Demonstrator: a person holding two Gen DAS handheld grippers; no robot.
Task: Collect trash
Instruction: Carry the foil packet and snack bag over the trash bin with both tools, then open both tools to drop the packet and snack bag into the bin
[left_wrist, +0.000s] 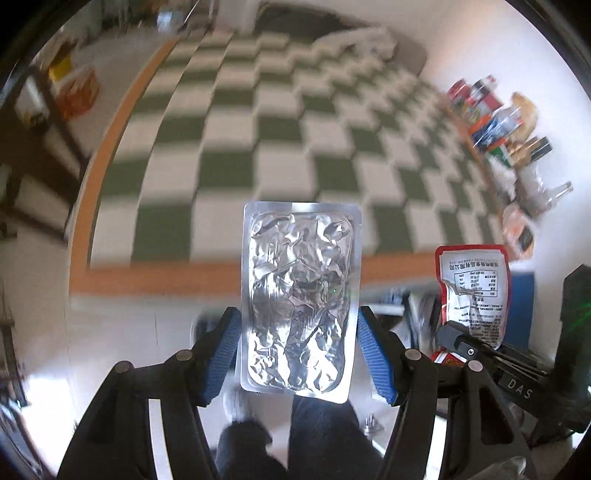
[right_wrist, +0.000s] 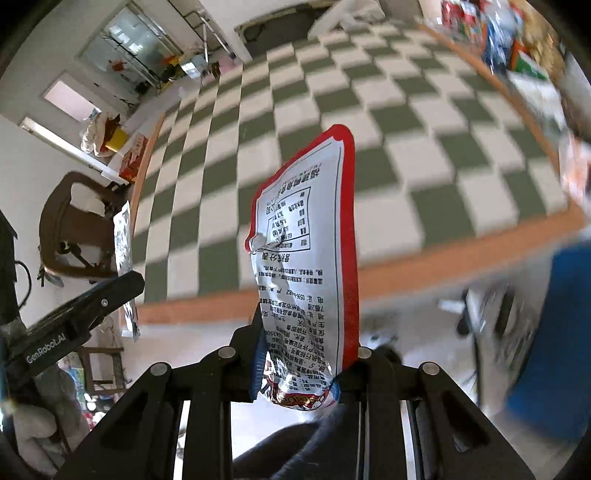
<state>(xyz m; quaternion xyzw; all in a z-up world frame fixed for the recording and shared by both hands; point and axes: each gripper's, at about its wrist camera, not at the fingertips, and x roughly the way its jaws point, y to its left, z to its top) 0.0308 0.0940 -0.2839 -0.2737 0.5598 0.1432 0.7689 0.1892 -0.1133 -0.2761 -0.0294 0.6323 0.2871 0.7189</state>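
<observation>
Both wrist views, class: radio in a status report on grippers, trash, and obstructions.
Left gripper shut on crinkled silver foil pouch. Right gripper shut on red-edged white printed snack packet. Both held above green-and-white checkered mat. Nothing obstructing.

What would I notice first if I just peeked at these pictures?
The crinkly silver foil pouch fills the middle of the left view, pinched between the left gripper's blue fingers. The red-edged snack packet stands up in the right gripper, printed side facing the camera. Behind both lies a big green-and-white checkered mat.
</observation>
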